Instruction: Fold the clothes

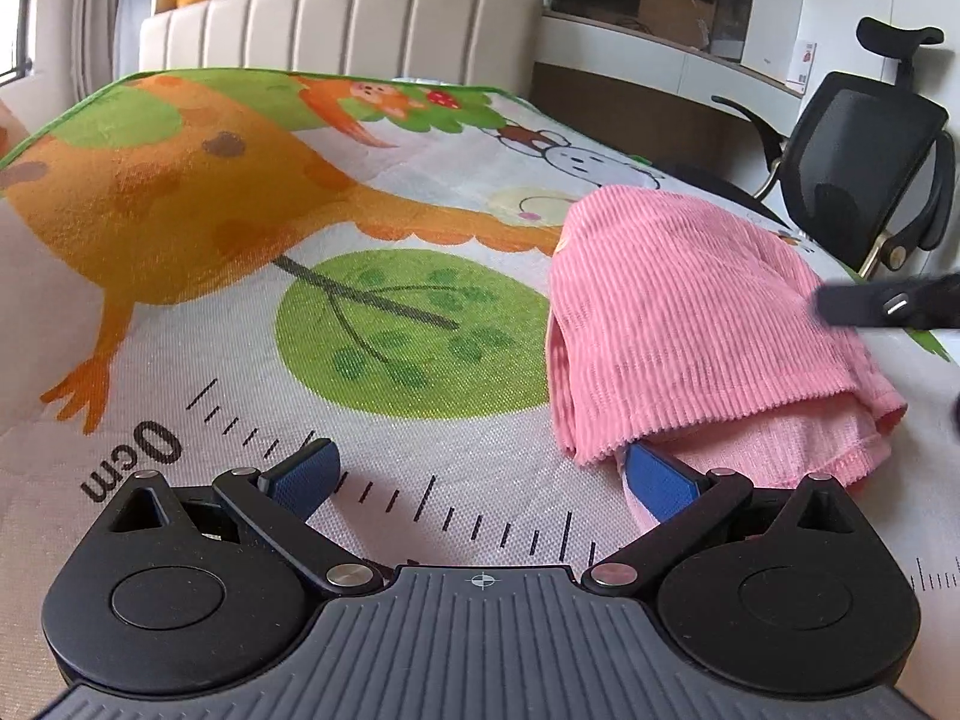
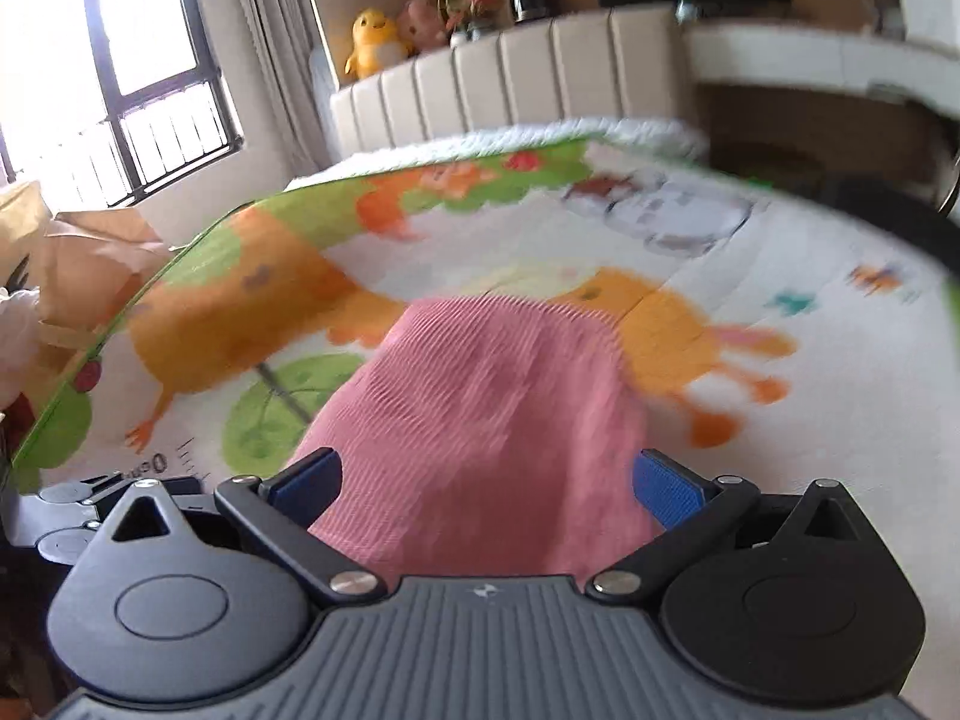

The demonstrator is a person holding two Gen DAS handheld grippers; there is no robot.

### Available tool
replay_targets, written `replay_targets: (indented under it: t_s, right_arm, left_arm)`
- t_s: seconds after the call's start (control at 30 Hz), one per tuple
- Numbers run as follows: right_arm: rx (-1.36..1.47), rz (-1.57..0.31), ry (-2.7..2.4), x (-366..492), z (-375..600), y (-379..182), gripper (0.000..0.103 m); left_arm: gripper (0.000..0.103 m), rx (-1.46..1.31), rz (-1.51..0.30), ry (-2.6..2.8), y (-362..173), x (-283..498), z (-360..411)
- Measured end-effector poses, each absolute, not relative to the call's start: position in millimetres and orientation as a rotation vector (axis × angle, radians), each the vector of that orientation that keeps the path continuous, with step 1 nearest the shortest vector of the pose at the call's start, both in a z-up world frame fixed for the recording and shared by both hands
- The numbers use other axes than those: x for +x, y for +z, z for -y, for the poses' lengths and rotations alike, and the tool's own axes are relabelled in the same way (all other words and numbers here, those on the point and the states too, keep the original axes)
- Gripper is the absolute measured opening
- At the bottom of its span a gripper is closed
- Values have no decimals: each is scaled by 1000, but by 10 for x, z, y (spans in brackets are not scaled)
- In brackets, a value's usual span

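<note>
Blurring most of the right wrist view, motion smear leaves the cartoon print on the play mat (image 2: 750,276) soft and hard to read there, while the left wrist view is sharp. The pink ribbed garment (image 1: 690,312) lies folded over on the mat, which covers the bed (image 1: 360,30); a lighter pink layer shows beneath its near hem. In the left view the left gripper (image 1: 480,474) has its blue pads spread wide with nothing held between them, the right-hand pad tucked just under the garment's near left corner so that part of the pad is hidden by cloth. A dark, blurred bar cuts into the right edge of that view over the garment; what it is cannot be made out. In the right view the right gripper (image 2: 486,480) also has its pads wide apart, and the garment (image 2: 480,420) fills the space between them, its near edge hidden behind the gripper body, so whether the cloth touches the pads cannot be told. An office chair (image 1: 864,174) stands beside the bed, and plush toys (image 2: 375,39) sit on a shelf behind the headboard.
</note>
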State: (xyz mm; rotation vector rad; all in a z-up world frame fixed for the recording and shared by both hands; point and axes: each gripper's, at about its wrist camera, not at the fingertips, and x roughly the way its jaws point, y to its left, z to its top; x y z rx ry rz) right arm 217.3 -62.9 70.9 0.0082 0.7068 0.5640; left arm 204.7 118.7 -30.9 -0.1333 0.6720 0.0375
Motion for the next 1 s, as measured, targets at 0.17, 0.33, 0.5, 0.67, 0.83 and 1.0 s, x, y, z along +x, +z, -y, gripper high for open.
replay_targets:
  t_s: [0.17,0.33,0.5,0.67,0.83,1.0]
  right_arm:
    - [-65,-742,547,2223,462,489,103]
    - [-62,-736,567,2211,515,477,103]
    - [-55,-729,537,2129,560,502,103]
    - [-34,-701,475,1995,597,499,103]
    - [-52,-619,450,1704,711,552,103]
    - [-117,-660,493,1317,941,496,103]
  left_arm:
    - [103,-148,-561,-79,-171,1913,-1120]
    - [103,-116,-466,-388,-41,1770,-803]
    - [103,-80,-623,-351,-276,1879,-631]
    - [103,-126,-657,-232,-306,1787,-647]
    - [103,-94,-635,-151,-288,1590,-595]
    - [103,-104,-659,-103,-236,1489,-503]
